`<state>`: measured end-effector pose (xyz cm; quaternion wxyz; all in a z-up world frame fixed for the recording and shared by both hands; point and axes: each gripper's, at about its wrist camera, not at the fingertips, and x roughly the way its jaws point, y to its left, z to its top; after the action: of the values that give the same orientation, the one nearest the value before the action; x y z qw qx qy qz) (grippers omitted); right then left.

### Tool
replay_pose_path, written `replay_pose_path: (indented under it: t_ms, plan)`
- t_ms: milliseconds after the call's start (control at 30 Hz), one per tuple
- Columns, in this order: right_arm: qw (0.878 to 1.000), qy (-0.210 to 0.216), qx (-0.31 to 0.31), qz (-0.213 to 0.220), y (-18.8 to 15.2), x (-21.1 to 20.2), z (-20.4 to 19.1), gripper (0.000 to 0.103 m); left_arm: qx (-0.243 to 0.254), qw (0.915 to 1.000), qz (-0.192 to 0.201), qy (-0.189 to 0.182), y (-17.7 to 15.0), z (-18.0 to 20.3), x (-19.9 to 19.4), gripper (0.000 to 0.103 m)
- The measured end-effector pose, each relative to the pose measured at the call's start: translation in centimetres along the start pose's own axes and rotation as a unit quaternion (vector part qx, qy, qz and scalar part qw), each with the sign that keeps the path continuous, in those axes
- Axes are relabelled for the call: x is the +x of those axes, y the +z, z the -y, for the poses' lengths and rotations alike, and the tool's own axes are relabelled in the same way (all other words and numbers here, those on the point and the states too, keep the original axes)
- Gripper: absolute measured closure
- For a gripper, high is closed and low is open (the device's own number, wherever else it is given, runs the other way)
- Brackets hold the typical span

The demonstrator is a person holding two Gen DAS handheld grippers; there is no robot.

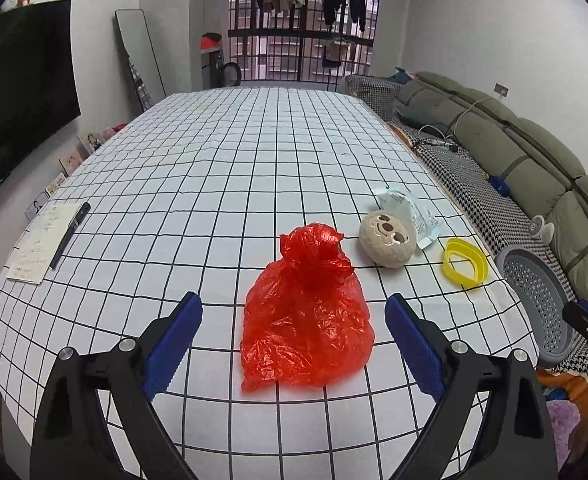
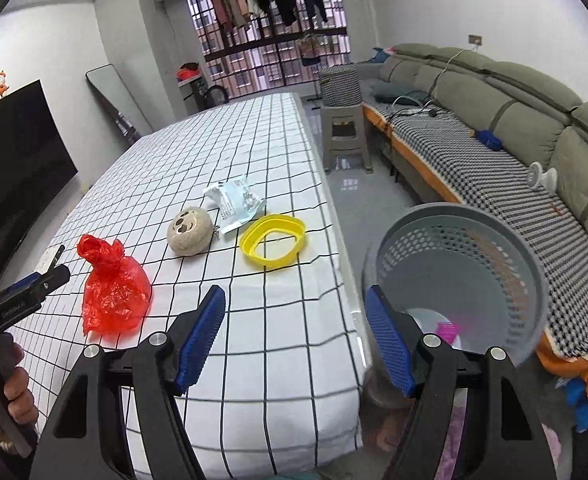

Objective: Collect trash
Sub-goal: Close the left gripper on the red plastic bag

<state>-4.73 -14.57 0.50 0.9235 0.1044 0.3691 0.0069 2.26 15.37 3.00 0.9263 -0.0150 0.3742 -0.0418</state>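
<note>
A knotted red plastic bag (image 1: 307, 312) lies on the checked table (image 1: 234, 168). My left gripper (image 1: 294, 344) is open, its blue fingers on either side of the bag's near part, apart from it. A white wrapper (image 1: 409, 212), a round plush face (image 1: 387, 240) and a yellow ring (image 1: 465, 265) lie to the right. In the right wrist view the red bag (image 2: 114, 292), plush (image 2: 192, 230), wrapper (image 2: 236, 202) and ring (image 2: 274, 240) lie on the table. My right gripper (image 2: 294, 330) is open and empty over the table's right edge, beside the grey basket (image 2: 473, 248).
A notepad with a pen (image 1: 44, 242) lies at the table's left edge. The grey basket (image 1: 541, 304) stands off the table's right side, with pink and white items inside. A sofa (image 2: 513, 128) runs along the right wall. A grey stool (image 2: 343, 136) stands beyond the table.
</note>
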Motion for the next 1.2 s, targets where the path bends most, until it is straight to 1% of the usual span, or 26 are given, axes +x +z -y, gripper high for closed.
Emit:
replay_pose_path:
  t_ms: [167, 300, 367, 500, 700, 767, 833, 867, 933, 967, 1100, 1133, 1167, 1200]
  plan:
    - [0.999, 0.037, -0.004, -0.02, 1.3, 3.6, 0.1, 0.033, -0.013, 0.9997, -0.022, -0.007, -0.2, 1.0, 1.6, 0.012]
    - [0.998, 0.062, -0.002, -0.03, 2.2, 5.8, 0.5, 0.033, -0.015, 0.9988, -0.046, 0.003, -0.6, 2.1, 3.5, 0.011]
    - [0.997, 0.072, -0.005, -0.039, 2.4, 6.9, 0.5, 0.033, -0.015, 0.998, -0.06, 0.015, -0.8, 2.4, 4.6, 0.011]
    - [0.995, 0.084, -0.007, -0.055, 2.7, 8.3, 0.7, 0.033, -0.019, 0.9962, -0.077, 0.035, -0.9, 2.5, 6.5, 0.011]
    - [0.994, 0.086, -0.025, -0.064, 3.3, 9.4, 0.6, 0.033, -0.027, 0.9938, -0.083, 0.069, -0.9, 2.0, 8.6, 0.011]
    - [0.993, 0.084, -0.035, -0.069, 3.6, 9.9, 0.4, 0.033, -0.031, 0.9934, -0.087, 0.069, -0.9, 1.8, 9.3, 0.014]
    - [0.993, 0.08, -0.046, -0.075, 3.7, 10.5, 0.1, 0.033, -0.035, 0.9929, -0.09, 0.069, -0.9, 1.6, 9.8, 0.021]
    - [0.993, 0.079, -0.05, -0.077, 3.7, 10.7, 0.0, 0.033, -0.038, 0.9926, -0.093, 0.069, -1.0, 1.4, 10.0, 0.022]
    - [0.992, 0.077, -0.058, -0.08, 3.8, 11.1, -0.2, 0.033, -0.043, 0.9923, -0.096, 0.066, -1.1, 1.2, 10.4, 0.034]
    - [0.992, 0.075, -0.061, -0.081, 3.9, 11.2, -0.2, 0.033, -0.043, 0.9922, -0.096, 0.066, -1.1, 1.2, 10.5, 0.036]
    - [0.992, 0.074, -0.066, -0.082, 4.1, 11.7, -0.1, 0.032, -0.045, 0.9927, -0.092, 0.064, -1.0, 1.1, 10.7, 0.052]
    - [0.992, 0.073, -0.067, -0.081, 4.2, 11.7, -0.2, 0.03, -0.044, 0.993, -0.09, 0.063, -1.0, 1.1, 10.6, 0.058]
    - [0.992, 0.073, -0.069, -0.081, 4.3, 11.8, -0.1, 0.029, -0.044, 0.9932, -0.088, 0.063, -1.0, 1.1, 10.5, 0.061]
    - [0.991, 0.073, -0.072, -0.081, 4.4, 11.8, -0.1, 0.028, -0.044, 0.9935, -0.086, 0.06, -1.0, 1.1, 10.4, 0.069]
